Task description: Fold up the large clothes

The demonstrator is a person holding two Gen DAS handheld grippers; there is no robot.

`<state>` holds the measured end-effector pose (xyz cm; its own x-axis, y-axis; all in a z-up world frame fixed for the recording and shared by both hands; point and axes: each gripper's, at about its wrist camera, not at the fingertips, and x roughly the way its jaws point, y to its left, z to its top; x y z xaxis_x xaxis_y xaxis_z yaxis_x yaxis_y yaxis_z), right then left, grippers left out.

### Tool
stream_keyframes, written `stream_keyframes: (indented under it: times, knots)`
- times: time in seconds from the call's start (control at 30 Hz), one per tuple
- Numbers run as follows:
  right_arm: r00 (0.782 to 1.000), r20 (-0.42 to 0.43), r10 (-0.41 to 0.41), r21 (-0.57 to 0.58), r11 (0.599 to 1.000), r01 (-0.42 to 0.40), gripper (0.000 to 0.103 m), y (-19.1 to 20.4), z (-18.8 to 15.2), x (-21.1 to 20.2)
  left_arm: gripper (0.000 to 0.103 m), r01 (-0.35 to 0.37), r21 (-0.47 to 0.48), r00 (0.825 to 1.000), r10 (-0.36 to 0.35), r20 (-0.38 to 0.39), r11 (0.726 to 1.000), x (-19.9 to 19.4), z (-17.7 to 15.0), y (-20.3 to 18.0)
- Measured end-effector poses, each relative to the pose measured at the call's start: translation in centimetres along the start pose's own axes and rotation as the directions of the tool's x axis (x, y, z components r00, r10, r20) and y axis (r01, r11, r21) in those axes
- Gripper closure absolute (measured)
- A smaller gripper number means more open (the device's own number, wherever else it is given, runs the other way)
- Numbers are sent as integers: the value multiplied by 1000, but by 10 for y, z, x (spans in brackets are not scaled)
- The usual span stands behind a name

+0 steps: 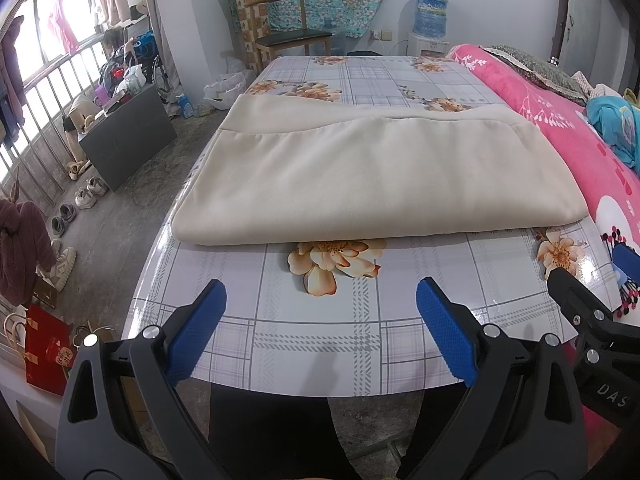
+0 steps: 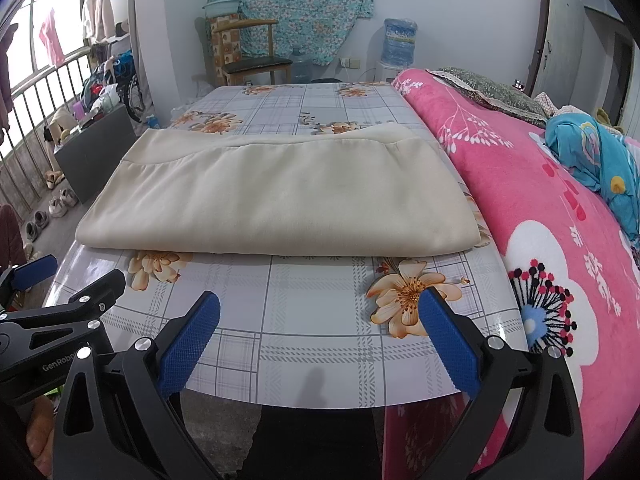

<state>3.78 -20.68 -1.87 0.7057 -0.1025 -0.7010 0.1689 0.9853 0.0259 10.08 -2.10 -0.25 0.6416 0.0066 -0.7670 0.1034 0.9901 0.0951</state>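
Garment [image 1: 376, 184]: cream cloth, folded into a flat rectangle; lies across the middle of both frames, folded edge toward the cameras.
Support: table [image 1: 320, 344] with a glossy plaid and flower cover; the garment rests on it, clear of the near edge.
Left gripper [image 1: 320, 312]: lower centre of the left wrist view; blue pads spread wide, nothing between them; above the bare near strip of the table, apart from the garment.
Right gripper [image 2: 320, 320]: lower centre of the right wrist view; jaws likewise spread, holding nothing.
Blanket [image 2: 540, 208]: pink, flowered; right side of both frames, beside the table.
Chair [image 1: 280, 32]: wooden, upper centre, by the wall.
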Motion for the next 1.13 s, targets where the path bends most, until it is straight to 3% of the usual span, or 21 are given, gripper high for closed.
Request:
stream_keyframes:
  times: [1.13]
  knots:
    - [1000, -7, 0, -2, 1000, 0, 6, 0, -1, 0, 11, 11, 6, 1000, -11, 3, 1000, -3, 5, -3]
